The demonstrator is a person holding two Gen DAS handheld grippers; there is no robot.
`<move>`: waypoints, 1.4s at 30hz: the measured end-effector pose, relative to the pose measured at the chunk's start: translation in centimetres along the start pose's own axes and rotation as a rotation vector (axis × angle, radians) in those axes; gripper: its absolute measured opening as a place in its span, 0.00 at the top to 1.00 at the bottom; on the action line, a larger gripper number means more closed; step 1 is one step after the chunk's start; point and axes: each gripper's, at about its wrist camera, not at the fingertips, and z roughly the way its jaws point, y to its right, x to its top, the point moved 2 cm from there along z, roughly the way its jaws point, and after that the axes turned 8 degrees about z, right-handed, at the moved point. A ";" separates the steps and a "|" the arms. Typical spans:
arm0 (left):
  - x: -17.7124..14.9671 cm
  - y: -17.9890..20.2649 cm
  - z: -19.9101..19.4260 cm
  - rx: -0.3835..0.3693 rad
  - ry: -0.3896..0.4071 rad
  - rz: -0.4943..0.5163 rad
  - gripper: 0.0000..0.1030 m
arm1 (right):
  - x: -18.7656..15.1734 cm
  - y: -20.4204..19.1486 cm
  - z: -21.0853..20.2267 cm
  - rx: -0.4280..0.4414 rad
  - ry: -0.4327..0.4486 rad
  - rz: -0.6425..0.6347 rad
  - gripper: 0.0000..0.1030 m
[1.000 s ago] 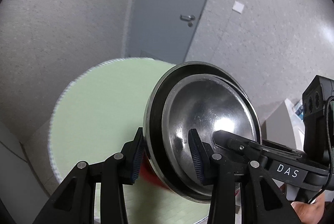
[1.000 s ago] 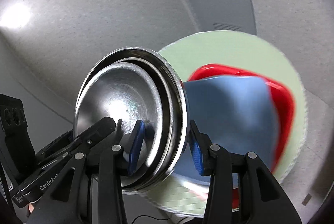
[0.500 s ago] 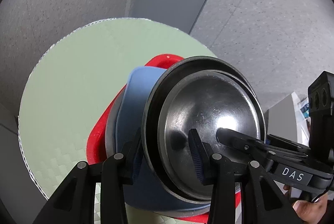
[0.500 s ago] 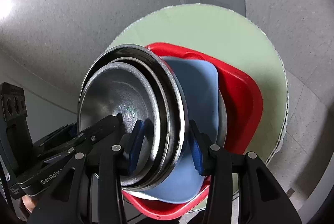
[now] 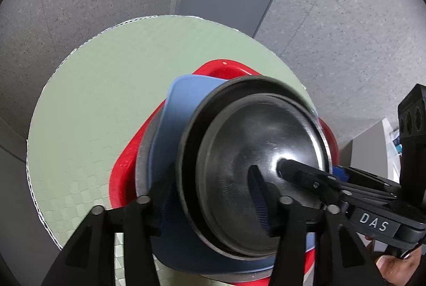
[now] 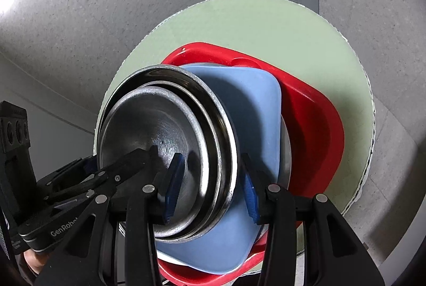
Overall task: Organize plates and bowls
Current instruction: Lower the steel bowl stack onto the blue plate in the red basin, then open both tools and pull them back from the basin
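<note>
Two hand-held grippers clamp one nested stack of steel bowls [image 5: 255, 174] by opposite rims: left hand-held gripper [image 5: 213, 195], right hand-held gripper [image 6: 210, 192]. Stack hangs tilted over blue plate [image 6: 253, 110] in red tray [image 6: 314, 131] on green round surface [image 6: 279, 27]. Steel likely stiff, slick, weighty; rim hold suits.

Black gripper [image 5: 213, 195], blue pads [image 6: 173, 184] — silver screws

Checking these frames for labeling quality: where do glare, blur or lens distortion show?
Left wrist view: glare spot on the steel bowls, blue plate edge slightly smeared. Right wrist view: sharper, soft sheen inside the bowls. Both views: fisheye bends the green table and darkens corners.
</note>
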 end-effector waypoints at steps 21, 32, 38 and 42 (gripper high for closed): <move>-5.6 2.8 -4.1 0.109 0.151 -0.085 0.02 | -0.8 0.6 -2.9 0.053 0.056 -0.071 0.53; -9.4 4.8 -5.9 0.210 0.229 -0.012 0.01 | -3.7 1.5 -5.5 0.008 0.168 -0.094 0.43; -13.5 5.5 -8.8 0.230 0.315 0.045 0.01 | -7.2 0.9 -8.7 -0.039 0.273 -0.103 0.28; -16.8 5.7 -11.9 0.235 0.379 0.073 0.01 | -10.8 -0.4 -11.1 -0.068 0.351 -0.115 0.19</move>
